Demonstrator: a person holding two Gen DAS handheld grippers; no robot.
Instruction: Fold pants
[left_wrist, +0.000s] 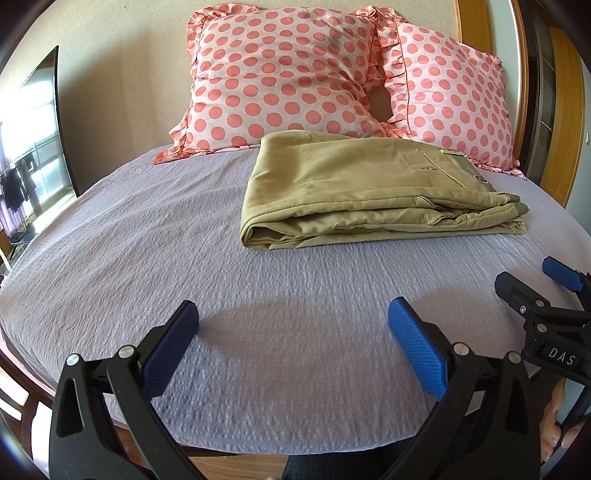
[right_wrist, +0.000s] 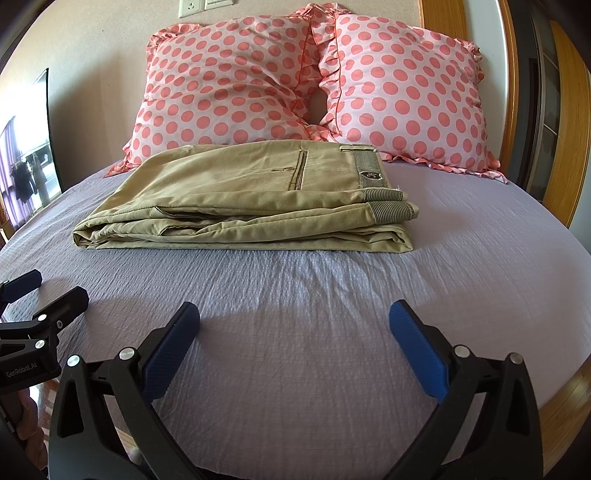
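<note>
Khaki pants (right_wrist: 251, 199) — folded flat, on bed

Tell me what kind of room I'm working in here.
Most likely a bedroom. The folded khaki pants lie on a bed with a lavender sheet, two pink polka-dot pillows lean against the wall behind them, and a wooden bed frame edges the mattress.

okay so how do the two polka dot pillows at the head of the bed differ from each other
The left pillow looks wider and slumps, its lower right corner sagging toward its neighbour; the right pillow stands more upright and fuller. The folded khaki pants lie mostly in front of the left pillow, with only the waistband end reaching the right pillow. Both pillows are pale pink with coral dots and ruffled edges, leaning on the wall.
</note>
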